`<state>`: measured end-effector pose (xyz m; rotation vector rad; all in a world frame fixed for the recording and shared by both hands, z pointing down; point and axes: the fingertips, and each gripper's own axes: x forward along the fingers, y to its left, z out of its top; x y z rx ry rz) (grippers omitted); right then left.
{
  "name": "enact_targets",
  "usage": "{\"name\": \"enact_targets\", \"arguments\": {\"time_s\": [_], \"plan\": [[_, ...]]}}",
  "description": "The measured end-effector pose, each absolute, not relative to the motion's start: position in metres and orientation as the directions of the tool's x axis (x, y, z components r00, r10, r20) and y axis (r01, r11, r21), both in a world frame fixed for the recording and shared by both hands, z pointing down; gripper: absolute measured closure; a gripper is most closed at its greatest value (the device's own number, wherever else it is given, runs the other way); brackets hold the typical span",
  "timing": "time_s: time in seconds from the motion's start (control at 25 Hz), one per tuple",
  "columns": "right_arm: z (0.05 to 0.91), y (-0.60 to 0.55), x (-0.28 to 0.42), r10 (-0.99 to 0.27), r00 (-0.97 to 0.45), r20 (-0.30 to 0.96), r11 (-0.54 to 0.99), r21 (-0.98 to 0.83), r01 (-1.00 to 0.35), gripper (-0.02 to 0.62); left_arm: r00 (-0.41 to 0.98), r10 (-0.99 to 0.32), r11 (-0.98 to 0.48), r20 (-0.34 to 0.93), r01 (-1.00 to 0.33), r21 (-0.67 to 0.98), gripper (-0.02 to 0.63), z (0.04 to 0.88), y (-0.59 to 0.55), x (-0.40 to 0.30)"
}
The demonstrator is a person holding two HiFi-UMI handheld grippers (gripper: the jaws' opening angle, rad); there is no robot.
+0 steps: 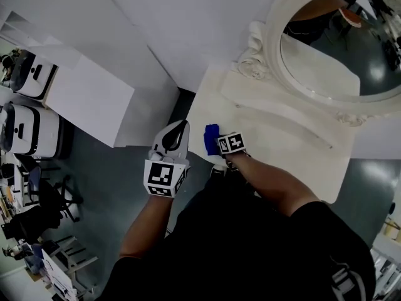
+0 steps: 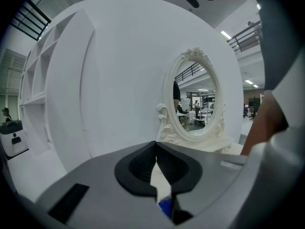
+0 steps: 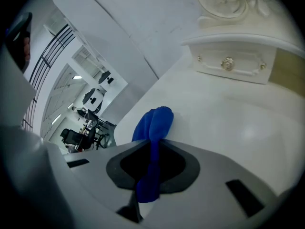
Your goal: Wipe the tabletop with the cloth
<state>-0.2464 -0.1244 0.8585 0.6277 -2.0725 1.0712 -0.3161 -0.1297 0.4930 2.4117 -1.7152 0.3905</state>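
One cloth (image 1: 212, 138), one mirror (image 1: 329, 49), one tabletop (image 1: 282, 137).

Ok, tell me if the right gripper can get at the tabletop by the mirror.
Probably yes: the right gripper, shut on the cloth, is at the edge of the tabletop; the way looks bare.

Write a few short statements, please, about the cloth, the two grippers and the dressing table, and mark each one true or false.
1. The right gripper is shut on the blue cloth. True.
2. The left gripper holds a second cloth. False: its jaws are together with nothing between them.
3. The oval mirror in a carved cream frame stands at the back of the white tabletop. True.
4. The blue cloth is at the middle of the white tabletop. False: it is close to the tabletop's edge nearest the person, by a corner.
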Motion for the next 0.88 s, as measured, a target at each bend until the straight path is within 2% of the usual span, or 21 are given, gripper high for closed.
{"name": "enact_targets", "arguments": {"time_s": [0.88], "plan": [[0.860, -0.099, 0.021, -0.306, -0.486, 0.819, 0.255, -0.421, -0.870, 0.557, 0.599, -0.750, -0.629, 0.280, -0.777, -0.023, 0.595, 0.483, -0.147, -0.103]]}}
